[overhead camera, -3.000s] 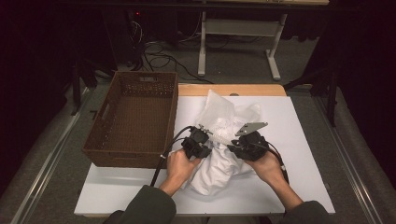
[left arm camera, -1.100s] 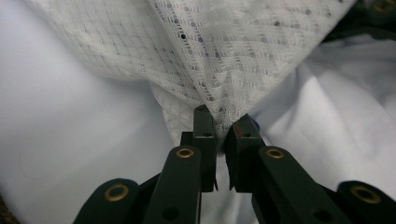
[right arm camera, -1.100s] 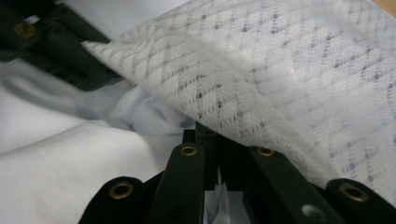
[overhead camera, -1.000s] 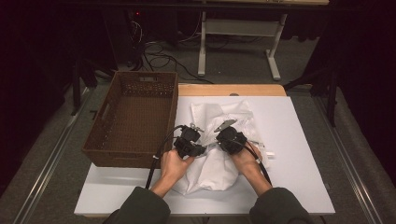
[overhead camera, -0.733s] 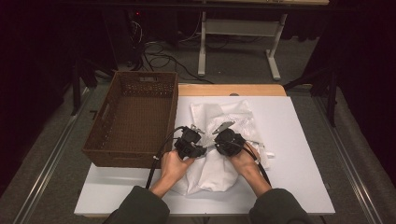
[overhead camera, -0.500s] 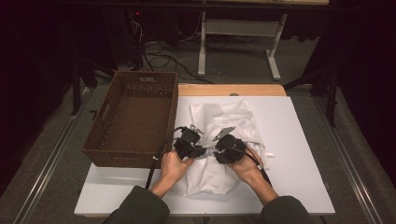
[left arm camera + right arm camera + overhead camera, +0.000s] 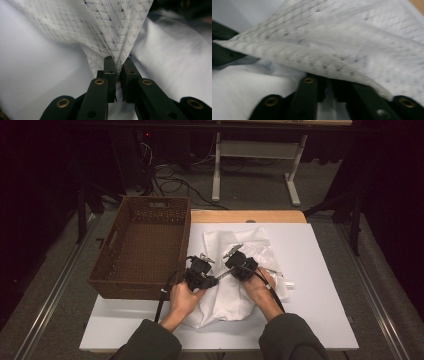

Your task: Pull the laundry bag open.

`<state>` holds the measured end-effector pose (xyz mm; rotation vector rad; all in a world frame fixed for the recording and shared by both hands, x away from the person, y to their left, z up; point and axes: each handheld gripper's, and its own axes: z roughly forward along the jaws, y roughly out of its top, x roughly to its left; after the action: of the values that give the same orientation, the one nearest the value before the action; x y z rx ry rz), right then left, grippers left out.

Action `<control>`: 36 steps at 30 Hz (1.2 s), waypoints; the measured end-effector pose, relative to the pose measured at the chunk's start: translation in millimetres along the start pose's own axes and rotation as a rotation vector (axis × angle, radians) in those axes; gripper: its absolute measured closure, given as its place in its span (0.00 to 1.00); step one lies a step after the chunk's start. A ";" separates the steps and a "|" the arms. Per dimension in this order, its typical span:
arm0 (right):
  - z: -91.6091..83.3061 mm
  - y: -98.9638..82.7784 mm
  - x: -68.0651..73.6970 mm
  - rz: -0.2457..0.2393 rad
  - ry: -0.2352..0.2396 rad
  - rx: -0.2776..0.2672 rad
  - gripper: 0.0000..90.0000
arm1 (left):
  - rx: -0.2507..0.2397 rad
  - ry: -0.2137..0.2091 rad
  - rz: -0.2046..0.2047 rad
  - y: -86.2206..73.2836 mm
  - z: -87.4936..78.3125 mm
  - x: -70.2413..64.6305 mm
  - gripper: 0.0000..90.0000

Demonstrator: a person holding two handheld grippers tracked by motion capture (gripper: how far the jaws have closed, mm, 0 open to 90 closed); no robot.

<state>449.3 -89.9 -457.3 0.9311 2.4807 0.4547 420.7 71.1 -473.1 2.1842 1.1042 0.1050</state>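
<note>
Along the left edge of the white tabletop (image 7: pixel 320 270) a brown woven rectangular basket (image 7: pixel 142 247) is sitting empty, its long side just beside the work, probably waiting to take the cloth once it is folded. Just right of it, near the middle of the tabletop, a crumpled white garment with an openwork lace layer (image 7: pixel 235 270) is lying, reaching from close to the wooden far edge down toward the near edge.

Over its left part the left gripper (image 7: pixel 206 279) is being held by the person's left hand (image 7: pixel 184 296), jaws pinching a gathered point of the lace; the fabric is fanning up and away from the pinch, so this hand seems to be anchoring the cloth while the other finds its hold. Beside it, the right gripper (image 7: pixel 239 262) is hovering over the garment's middle in the right hand (image 7: pixel 260 287). Its jaws have just been closing, after springing wide a moment before.

Looking along the left gripper (image 7: pixel 117 67), its own view is showing what the high view cannot: the two black tips squeezing a tuck of lace, with smooth white cloth below. From the right gripper (image 7: pixel 327 86), the view is blurred, a lace fold draping over the jaw tips, and I cannot tell whether they are gripping cloth
</note>
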 end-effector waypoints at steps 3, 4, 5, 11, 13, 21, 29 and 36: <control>-8.5 -5.3 12.4 -0.025 0.049 -0.013 0.74 | -0.003 0.000 0.003 -1.4 -0.6 -0.7 0.93; -12.3 -7.8 14.5 -0.027 0.064 -0.030 0.72 | -0.004 0.001 0.008 -1.5 -0.9 -1.2 0.93; -18.3 -11.6 17.1 -0.031 0.075 -0.051 0.71 | -0.006 0.001 0.008 -1.8 -0.8 -1.7 0.93; -28.3 -23.6 30.3 -0.012 0.170 -0.075 0.55 | -0.018 -0.002 0.002 -2.2 -1.4 -1.6 0.93; -20.7 -23.1 32.0 0.001 0.185 -0.063 0.50 | -0.021 -0.005 -0.003 -2.1 -3.7 -1.2 0.93; 13.9 -20.0 33.3 0.078 0.219 0.006 0.59 | -0.027 -0.009 -0.011 -4.4 -6.7 1.3 0.93; -4.8 -20.6 28.1 -0.031 0.145 -0.029 0.97 | -0.028 -0.007 0.009 -4.6 -8.7 -2.7 0.93; -18.6 -17.3 4.6 0.010 0.036 -0.086 0.98 | -0.048 -0.013 -0.003 -4.1 -12.8 -1.4 0.93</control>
<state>427.4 -101.9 -450.8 0.9091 2.4682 0.5821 412.5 78.5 -465.5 2.1382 1.0865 0.1147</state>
